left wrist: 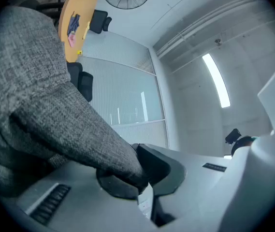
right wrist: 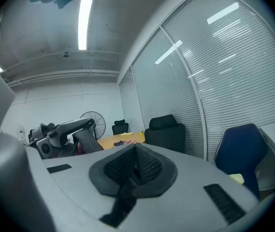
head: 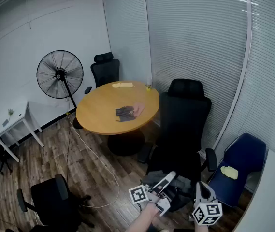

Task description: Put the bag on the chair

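Left gripper (left wrist: 138, 177): fingers clamped on edge of grey bag (left wrist: 45, 86). Right gripper (right wrist: 135, 167): fingers together, empty. Bag hangs at front of black chair (head: 184, 122) seat (resting or not: cannot tell). Risk: release with bag overhanging, bag slides to floor (head: 79, 163); nudged chair may swivel. Round bench (head: 103, 111) beyond, uninvolved.

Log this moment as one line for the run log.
left gripper: shut on grey bag | right gripper: shut, empty | position: at black chair, resting unconfirmed
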